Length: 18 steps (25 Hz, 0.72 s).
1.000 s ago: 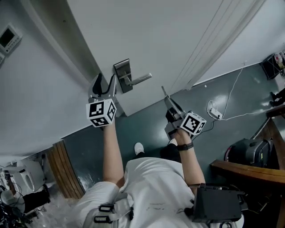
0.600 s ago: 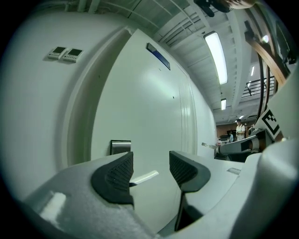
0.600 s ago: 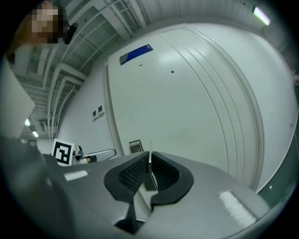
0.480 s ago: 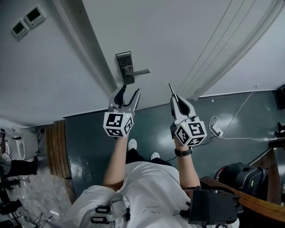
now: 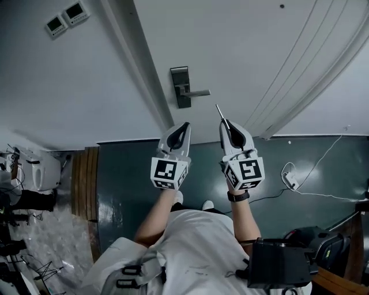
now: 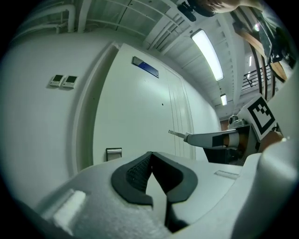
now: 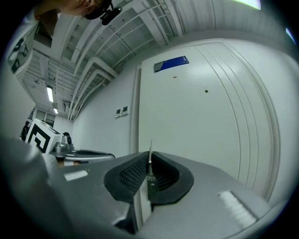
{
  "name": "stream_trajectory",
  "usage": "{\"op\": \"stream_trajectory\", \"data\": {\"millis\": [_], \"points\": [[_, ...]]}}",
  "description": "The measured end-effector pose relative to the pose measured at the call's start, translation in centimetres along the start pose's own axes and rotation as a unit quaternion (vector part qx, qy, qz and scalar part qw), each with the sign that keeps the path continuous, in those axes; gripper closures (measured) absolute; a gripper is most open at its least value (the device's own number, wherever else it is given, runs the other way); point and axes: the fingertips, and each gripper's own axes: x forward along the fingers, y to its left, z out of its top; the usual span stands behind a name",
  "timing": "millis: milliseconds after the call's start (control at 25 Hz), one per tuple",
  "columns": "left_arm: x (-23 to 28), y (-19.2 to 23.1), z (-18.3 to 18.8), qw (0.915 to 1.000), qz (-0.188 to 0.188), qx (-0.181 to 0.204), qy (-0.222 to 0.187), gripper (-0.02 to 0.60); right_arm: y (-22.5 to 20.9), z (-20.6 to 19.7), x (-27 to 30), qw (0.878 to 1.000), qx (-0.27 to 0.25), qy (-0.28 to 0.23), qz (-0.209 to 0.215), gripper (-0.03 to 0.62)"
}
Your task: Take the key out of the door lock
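Observation:
The white door (image 5: 248, 52) carries a dark lock plate (image 5: 182, 86) with a lever handle (image 5: 197, 93); I see no key in it. My right gripper (image 5: 229, 125) is shut on the key (image 5: 221, 112), whose thin metal blade sticks out past the pads toward the door. In the right gripper view the key (image 7: 150, 161) stands upright between the closed pads. My left gripper (image 5: 183, 125) is shut on nothing and hangs beside the right one, below the lock and apart from the door. The left gripper view shows the lock plate (image 6: 113, 153) beyond its closed jaws.
Two wall switch panels (image 5: 66, 17) sit left of the door frame. A white cable with a plug (image 5: 291, 176) lies on the dark floor at right. Wooden boards (image 5: 86, 184) lean at left. A black bag (image 5: 277, 262) hangs at the person's right hip.
The left gripper's jaws, wide open in the earlier frames, have closed on nothing. Both grippers have come away from the lock and now sit side by side. The right one keeps the key.

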Motion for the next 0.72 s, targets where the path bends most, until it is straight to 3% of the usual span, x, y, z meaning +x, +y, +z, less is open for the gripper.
{"op": "stream_trajectory", "data": {"millis": [200, 720], "points": [[0.2, 0.3, 1.5, 0.9996, -0.022, 0.013, -0.015, 0.581, 0.4, 2.3, 1.7, 0.999, -0.038, -0.019, -0.013, 0.568], [-0.1, 5.0, 0.7, 0.9994, -0.034, -0.001, -0.005, 0.581, 3.5, 1.2, 5.4, 1.000, -0.023, -0.007, -0.020, 0.568]]}}
